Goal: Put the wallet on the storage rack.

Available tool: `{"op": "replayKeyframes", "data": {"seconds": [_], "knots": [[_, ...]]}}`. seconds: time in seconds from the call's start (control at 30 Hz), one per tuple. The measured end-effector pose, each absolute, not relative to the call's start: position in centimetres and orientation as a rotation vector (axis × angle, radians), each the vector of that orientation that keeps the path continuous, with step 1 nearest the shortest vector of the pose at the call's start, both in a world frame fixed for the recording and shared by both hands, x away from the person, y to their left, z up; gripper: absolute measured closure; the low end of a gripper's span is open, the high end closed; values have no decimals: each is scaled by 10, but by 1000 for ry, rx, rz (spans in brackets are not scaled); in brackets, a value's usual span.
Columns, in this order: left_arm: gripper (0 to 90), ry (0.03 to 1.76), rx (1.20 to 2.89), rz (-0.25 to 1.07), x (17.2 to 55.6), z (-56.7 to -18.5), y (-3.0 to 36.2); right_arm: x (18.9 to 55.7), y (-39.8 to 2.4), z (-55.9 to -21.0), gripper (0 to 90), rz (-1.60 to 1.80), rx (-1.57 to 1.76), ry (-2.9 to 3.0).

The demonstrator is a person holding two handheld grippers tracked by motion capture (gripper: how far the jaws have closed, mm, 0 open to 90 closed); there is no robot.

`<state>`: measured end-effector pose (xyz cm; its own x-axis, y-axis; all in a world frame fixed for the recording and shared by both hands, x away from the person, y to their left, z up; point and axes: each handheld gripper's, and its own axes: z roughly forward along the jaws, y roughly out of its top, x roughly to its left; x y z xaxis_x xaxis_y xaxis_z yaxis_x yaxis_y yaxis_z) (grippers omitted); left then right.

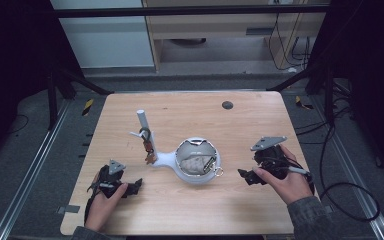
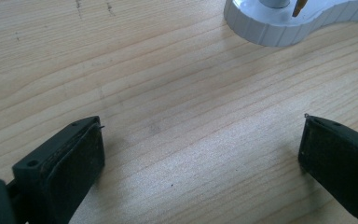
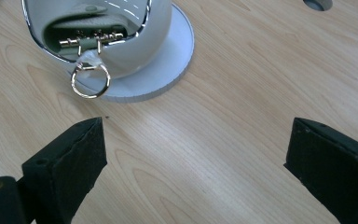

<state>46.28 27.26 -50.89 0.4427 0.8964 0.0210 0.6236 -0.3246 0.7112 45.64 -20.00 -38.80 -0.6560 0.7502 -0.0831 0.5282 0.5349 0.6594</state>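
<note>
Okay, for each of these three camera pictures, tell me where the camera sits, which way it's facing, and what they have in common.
High view: above the person's side, facing forward and down on the wooden table; both hands with left gripper and right gripper enter from below.
Left gripper view: on that gripper, looking along its open jaws at the white stand.
Right gripper view: on that gripper, looking along its open jaws at the white bowl and gold ring.
Shared: the stand's white base shows in all three views.

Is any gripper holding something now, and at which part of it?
Nothing is held. The left gripper and the right gripper are both open over bare table, apart from the white bowl stand.
</note>
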Motion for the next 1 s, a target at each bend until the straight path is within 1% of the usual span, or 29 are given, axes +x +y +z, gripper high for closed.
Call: {"op": "replayKeyframes", "data": {"seconds": [0.57, 1.0], "knots": [[0, 1270, 2063, 555, 463, -509, 273, 457, -235, -423, 50, 895, 1231, 2334], [0, 1269, 2064, 556, 463, -509, 273, 462, -245, -452, 51, 878, 1308, 2324]]}}
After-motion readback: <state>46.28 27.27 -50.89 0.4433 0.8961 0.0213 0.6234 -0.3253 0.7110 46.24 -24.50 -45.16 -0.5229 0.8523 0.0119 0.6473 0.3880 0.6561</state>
